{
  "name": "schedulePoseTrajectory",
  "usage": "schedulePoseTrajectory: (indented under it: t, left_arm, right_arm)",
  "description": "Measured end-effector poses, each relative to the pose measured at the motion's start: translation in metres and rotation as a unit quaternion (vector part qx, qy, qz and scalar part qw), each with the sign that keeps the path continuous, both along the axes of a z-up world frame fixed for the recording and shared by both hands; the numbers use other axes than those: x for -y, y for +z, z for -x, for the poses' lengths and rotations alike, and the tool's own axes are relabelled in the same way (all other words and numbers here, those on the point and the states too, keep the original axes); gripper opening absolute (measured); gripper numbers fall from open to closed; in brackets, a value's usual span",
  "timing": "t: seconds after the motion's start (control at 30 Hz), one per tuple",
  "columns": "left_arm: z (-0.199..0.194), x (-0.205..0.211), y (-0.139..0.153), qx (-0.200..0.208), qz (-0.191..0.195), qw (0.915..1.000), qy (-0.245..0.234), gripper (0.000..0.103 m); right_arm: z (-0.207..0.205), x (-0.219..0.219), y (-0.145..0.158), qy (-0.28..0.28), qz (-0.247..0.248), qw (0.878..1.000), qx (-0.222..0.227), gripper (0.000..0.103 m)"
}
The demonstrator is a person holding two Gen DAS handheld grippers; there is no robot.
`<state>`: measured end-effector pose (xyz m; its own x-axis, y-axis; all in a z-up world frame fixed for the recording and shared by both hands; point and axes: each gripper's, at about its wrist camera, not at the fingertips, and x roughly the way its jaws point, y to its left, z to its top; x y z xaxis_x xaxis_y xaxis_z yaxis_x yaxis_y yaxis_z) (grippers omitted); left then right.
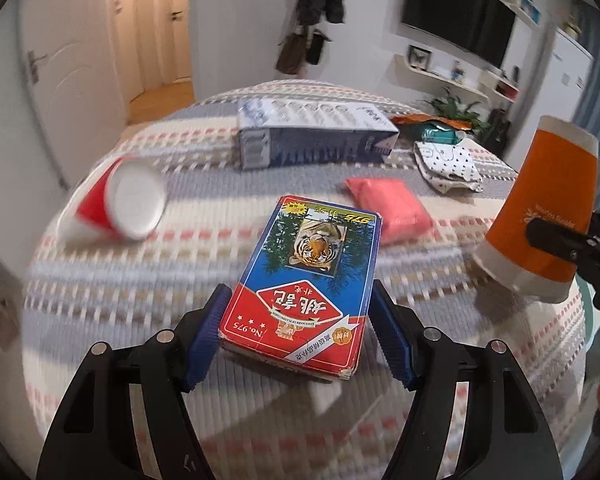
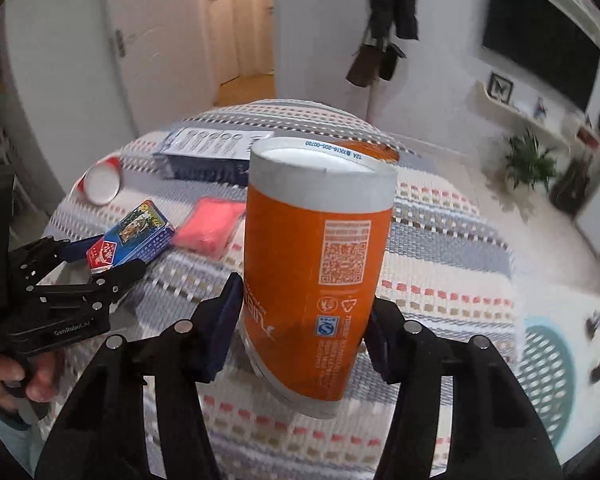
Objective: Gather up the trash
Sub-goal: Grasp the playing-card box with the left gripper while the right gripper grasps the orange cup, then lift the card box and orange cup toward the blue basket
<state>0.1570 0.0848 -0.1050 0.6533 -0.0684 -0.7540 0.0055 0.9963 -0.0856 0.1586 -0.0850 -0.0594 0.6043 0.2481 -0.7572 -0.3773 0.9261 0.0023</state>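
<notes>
Glossy orange paper cup (image 2: pixel 320 264) | worn-cornered glossy cardboard card box (image 1: pixel 304 280) | ribbed woven striped cloth (image 1: pixel 260 420) | matt black plastic gripper (image 1: pixel 300 332)

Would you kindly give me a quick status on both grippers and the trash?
Right gripper shut on orange cup, lifted and tilted. Left gripper holding card box between its fingers. Red cup on its side, still on the bedspread. Nothing blocking.

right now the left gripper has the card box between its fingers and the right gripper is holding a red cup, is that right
Not quite: the cup in the right gripper is orange, as the right wrist view shows. The red cup lies on its side on the bed, untouched. The rest stands: the left gripper has the card box between its fingers.
</notes>
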Motion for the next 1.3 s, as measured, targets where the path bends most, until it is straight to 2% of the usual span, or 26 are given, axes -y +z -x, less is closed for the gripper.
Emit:
schedulePoseTrajectory:
  t: [0.23,0.33,0.4,0.53,0.7,0.97,1.1,1.2,1.27,1.3]
  left_arm:
    - [0.039,0.000,-0.002,-0.003,-0.003,0.9995,0.031,0.067]
    - [0.040,-0.002,-0.003,-0.006,-0.007,0.9994,0.034,0.067]
    - [0.039,-0.004,-0.004,-0.007,-0.013,0.9992,0.036,0.067]
    - [0.040,-0.006,-0.003,-0.004,-0.012,0.9995,0.029,0.068]
    - [0.039,-0.004,-0.004,-0.001,-0.017,0.9996,0.023,0.068]
    - [0.033,-0.001,-0.005,-0.005,-0.026,0.9995,0.017,0.075]
    - [0.030,0.003,-0.007,-0.008,-0.038,0.9991,0.015,0.077]
    - [0.030,0.004,-0.007,-0.009,-0.043,0.9989,0.017,0.076]
    - [0.031,0.003,-0.007,-0.006,-0.052,0.9983,0.027,0.067]
    - [0.031,0.002,-0.006,-0.006,-0.052,0.9982,0.029,0.066]
  right_arm:
    - [0.016,-0.021,0.006,0.038,0.094,0.995,-0.005,0.054]
    - [0.012,-0.029,-0.001,0.049,0.096,0.994,-0.012,0.055]
    - [0.008,-0.036,-0.004,0.057,0.081,0.995,-0.019,0.055]
    - [-0.009,-0.040,-0.009,0.071,0.014,0.997,-0.040,0.055]
    - [-0.022,-0.040,-0.018,0.072,-0.036,0.995,-0.063,0.055]
    - [-0.035,-0.034,-0.036,0.064,-0.090,0.989,-0.101,0.055]
    - [-0.029,-0.027,-0.039,0.053,-0.105,0.989,-0.089,0.055]
    - [-0.030,-0.017,-0.036,0.043,-0.127,0.987,-0.089,0.055]
    - [-0.028,-0.014,-0.035,0.035,-0.125,0.988,-0.085,0.054]
    - [-0.027,-0.011,-0.035,0.030,-0.124,0.988,-0.085,0.046]
